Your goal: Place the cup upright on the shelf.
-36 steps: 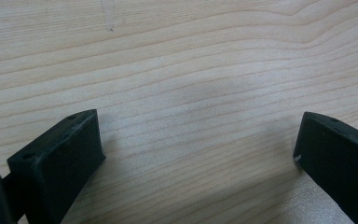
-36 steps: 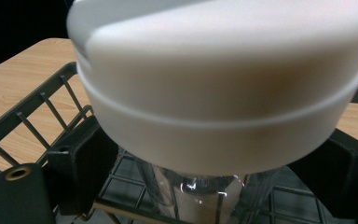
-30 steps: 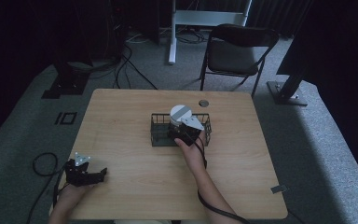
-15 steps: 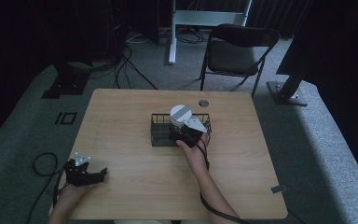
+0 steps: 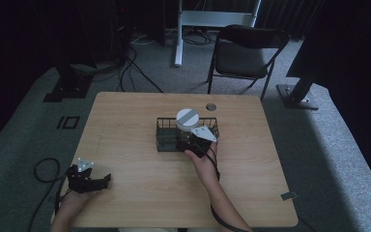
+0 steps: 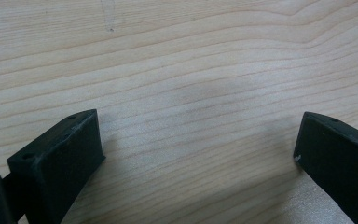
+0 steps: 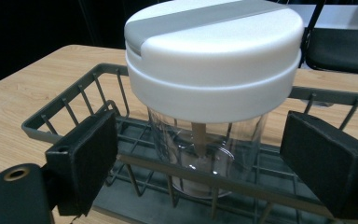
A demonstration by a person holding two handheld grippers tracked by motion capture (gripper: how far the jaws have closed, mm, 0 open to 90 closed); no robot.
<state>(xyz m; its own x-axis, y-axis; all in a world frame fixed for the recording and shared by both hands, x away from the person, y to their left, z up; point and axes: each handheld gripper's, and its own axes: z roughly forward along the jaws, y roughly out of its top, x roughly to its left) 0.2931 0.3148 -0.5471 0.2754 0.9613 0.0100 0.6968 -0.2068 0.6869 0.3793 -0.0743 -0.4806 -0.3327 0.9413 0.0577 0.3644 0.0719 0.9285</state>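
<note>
A clear jar with a white lid (image 5: 187, 120) (image 7: 212, 60) stands upright inside a dark wire basket (image 5: 165, 131) (image 7: 74, 107) at the middle of the wooden table (image 5: 135, 188). My right gripper (image 5: 189, 143) (image 7: 209, 158) is at the basket's near side, open, its jaws on either side of the jar's clear body without touching it. Down at the table's near left corner, my left gripper (image 5: 99, 181) (image 6: 198, 149) rests low over bare wood, open and holding nothing.
A small round grommet (image 5: 211, 107) sits in the tabletop behind the basket. A folding chair (image 5: 244, 53) stands beyond the far edge. Cables (image 5: 43, 169) trail on the floor at the left. A small grey object (image 5: 287, 196) lies by the near right corner.
My right gripper has drawn back a little toward the near side of the basket. The jar stays in the basket. My left gripper has not moved.
</note>
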